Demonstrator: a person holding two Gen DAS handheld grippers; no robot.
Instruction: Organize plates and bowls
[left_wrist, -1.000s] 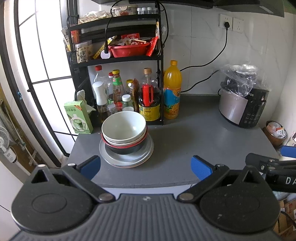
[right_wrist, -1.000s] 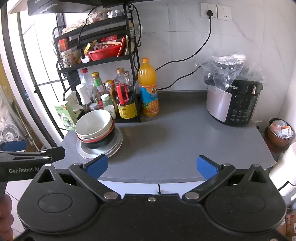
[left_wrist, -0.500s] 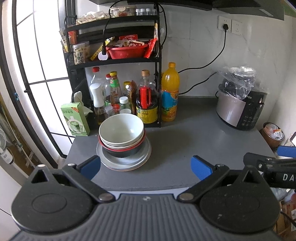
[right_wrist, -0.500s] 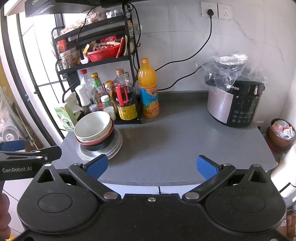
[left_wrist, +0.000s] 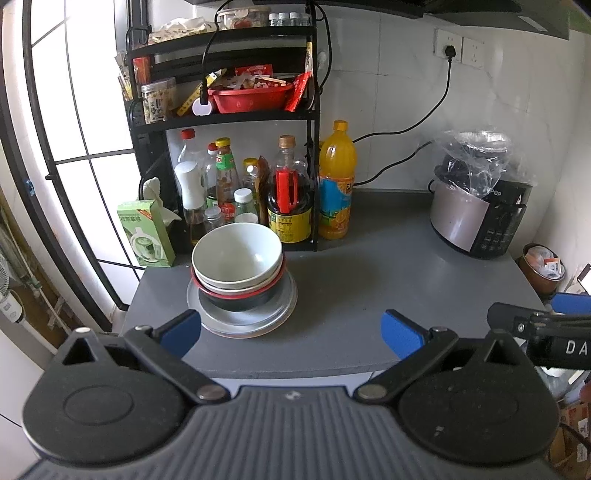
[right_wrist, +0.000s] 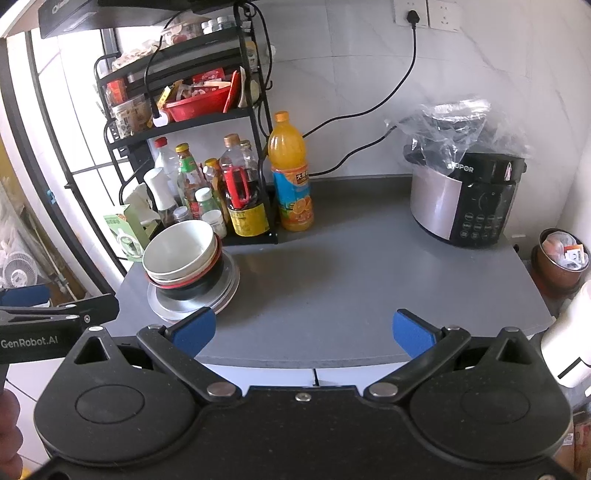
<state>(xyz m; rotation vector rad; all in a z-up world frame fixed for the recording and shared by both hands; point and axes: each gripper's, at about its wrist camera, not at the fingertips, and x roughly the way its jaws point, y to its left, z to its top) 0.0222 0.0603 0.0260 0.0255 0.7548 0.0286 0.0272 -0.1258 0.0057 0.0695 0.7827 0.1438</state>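
The bowls (left_wrist: 236, 258) sit one inside another on top of the plates (left_wrist: 242, 317), at the near left of the gray counter (left_wrist: 388, 288), just in front of the bottle rack (left_wrist: 221, 122). Stacked like this, they take up little room and look already tidy. The left gripper (left_wrist: 291, 334) is spread wide and holds nothing, near the counter's front edge. The right gripper (right_wrist: 303, 332) is also wide and empty. Both seem ready to grab or leave.
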